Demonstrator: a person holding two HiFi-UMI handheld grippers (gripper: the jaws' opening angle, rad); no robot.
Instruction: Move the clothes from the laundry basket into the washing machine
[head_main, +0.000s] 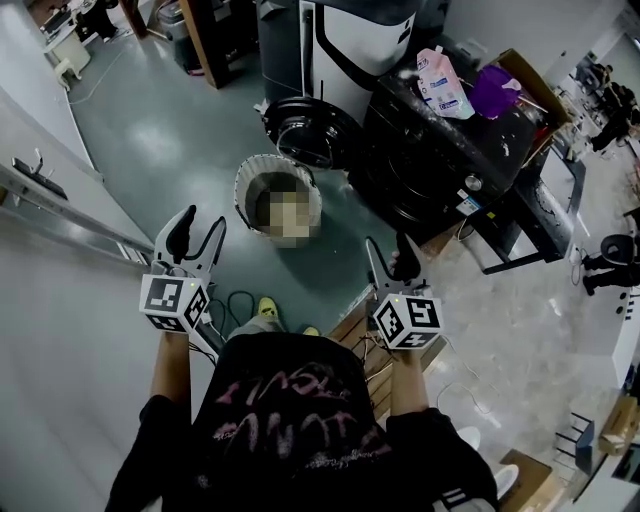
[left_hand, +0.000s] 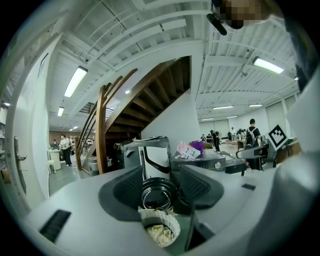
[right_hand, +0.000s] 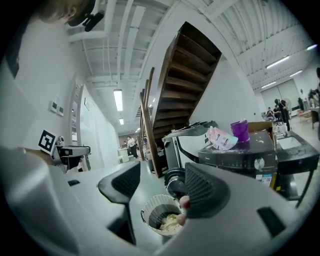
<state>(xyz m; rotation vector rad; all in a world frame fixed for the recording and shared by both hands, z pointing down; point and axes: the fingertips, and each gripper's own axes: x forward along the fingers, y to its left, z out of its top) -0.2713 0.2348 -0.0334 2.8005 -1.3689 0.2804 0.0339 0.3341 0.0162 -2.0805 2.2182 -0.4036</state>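
Note:
The white ribbed laundry basket (head_main: 252, 178) stands on the grey floor ahead of me, with pale clothes (left_hand: 158, 234) lying in it. Right of it is the black washing machine (head_main: 440, 150), its round door (head_main: 318, 131) swung open toward the basket. My left gripper (head_main: 197, 232) hovers short of the basket, to its left, open and empty. My right gripper (head_main: 390, 255) hangs short of the machine, open and empty. In the left gripper view the basket (left_hand: 160, 225) and door (left_hand: 156, 192) sit between the jaws, far off. The right gripper view shows the basket (right_hand: 161, 215) and machine (right_hand: 240, 155).
A pink detergent bag (head_main: 445, 85) and a purple container (head_main: 492, 90) rest on the machine's top. A white and black appliance (head_main: 350, 40) stands behind the door. Cables (head_main: 235, 305) and a wooden pallet (head_main: 350, 328) lie near my feet. A wooden staircase (left_hand: 107, 125) rises beyond.

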